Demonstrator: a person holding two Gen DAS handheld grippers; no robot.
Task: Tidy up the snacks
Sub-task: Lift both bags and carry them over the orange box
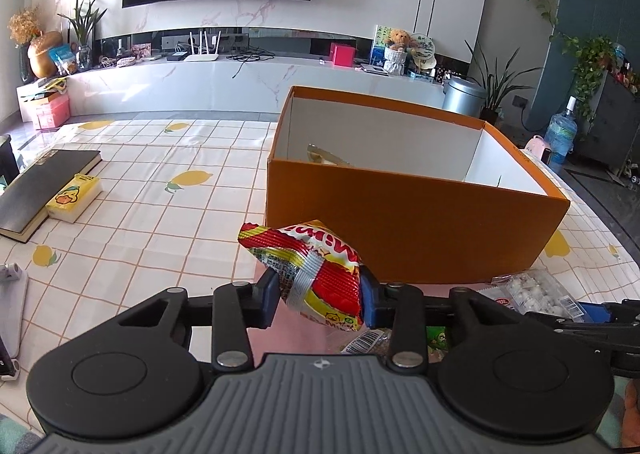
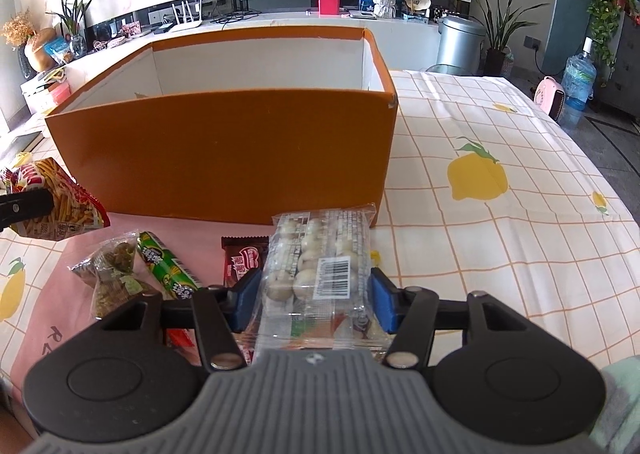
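Orange cardboard forms the open box (image 1: 400, 230), the landmark on the checked worktop (image 1: 160, 190). Its near wall hides most of the interior; only a pale, unclear object (image 1: 324, 156) shows against the white lining in the left wrist view.

Left tongs (image 1: 320, 294): closed on the red and yellow snack bag (image 1: 320, 266), blue pads pressing both sides. The bag hangs just in front of the box's near wall, its long axis tilted from upper left to lower right, and its lower end is cut off by the tongs.

Right tongs (image 2: 314, 298): gripping the clear pack of white round sweets (image 2: 320, 254). The pack's long axis points straight toward the box, far end near the box's near right corner, near end hidden under the tongs body.

Before the box lie a brown chocolate wrapper (image 2: 242, 262), half covered, a green packet (image 2: 168, 270) and a small clear pouch (image 2: 112, 274), contents unclear.
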